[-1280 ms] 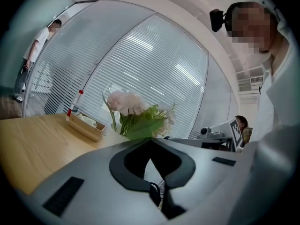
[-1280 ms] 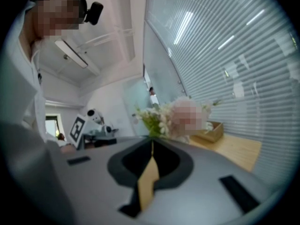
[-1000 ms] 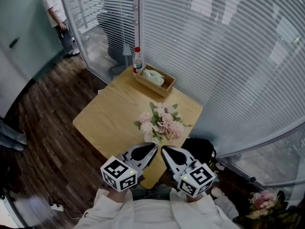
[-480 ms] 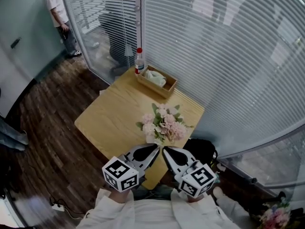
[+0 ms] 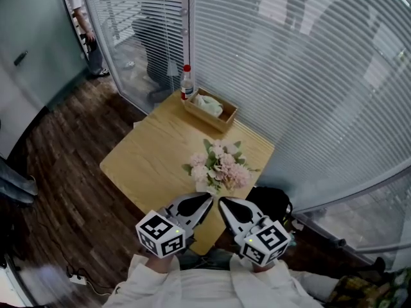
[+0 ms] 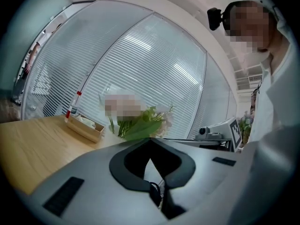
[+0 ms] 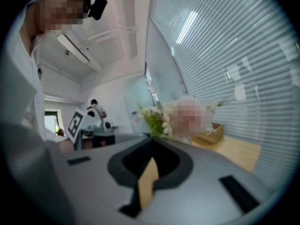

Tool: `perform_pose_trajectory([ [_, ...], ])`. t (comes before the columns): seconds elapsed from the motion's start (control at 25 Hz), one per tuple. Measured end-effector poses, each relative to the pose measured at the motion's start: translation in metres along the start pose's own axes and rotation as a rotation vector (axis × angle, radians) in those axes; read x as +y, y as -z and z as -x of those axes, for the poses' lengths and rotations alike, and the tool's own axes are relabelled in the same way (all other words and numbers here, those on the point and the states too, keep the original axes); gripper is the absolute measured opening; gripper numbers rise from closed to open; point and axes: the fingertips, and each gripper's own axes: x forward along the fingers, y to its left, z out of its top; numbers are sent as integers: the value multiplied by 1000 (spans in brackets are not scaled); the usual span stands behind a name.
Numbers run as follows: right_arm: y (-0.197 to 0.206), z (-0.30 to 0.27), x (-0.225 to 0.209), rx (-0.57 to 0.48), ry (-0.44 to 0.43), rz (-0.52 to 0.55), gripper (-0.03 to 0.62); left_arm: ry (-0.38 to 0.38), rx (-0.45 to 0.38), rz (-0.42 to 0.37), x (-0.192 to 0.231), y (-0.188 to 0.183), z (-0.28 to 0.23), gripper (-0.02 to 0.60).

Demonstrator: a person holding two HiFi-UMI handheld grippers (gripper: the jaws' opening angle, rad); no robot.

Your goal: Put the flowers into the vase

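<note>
Seemingly done: left gripper (image 5: 209, 198) and right gripper (image 5: 220, 201) pinched closed on nothing, held back side by side; flowers (image 5: 219, 167) just ahead of both, probably seated in the half-hidden vase (image 5: 200, 185).

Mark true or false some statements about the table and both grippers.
1. A bouquet of pink flowers stands on the wooden table. True.
2. The left gripper holds a stem. False: its jaws are together, with nothing between them.
3. A red-capped bottle stands beside the wooden box. True.
4. The wooden box is empty. False: something pale lies in it.
5. The right gripper touches the bouquet. False: it is shut, apart from the flowers, at the table's near edge.
</note>
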Motion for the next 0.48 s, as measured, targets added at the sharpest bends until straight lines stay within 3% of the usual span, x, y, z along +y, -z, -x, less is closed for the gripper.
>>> perform_pose_trajectory([
  [0.48, 0, 1, 2, 9, 13, 18, 12, 12, 12, 7, -3, 4, -1, 9],
])
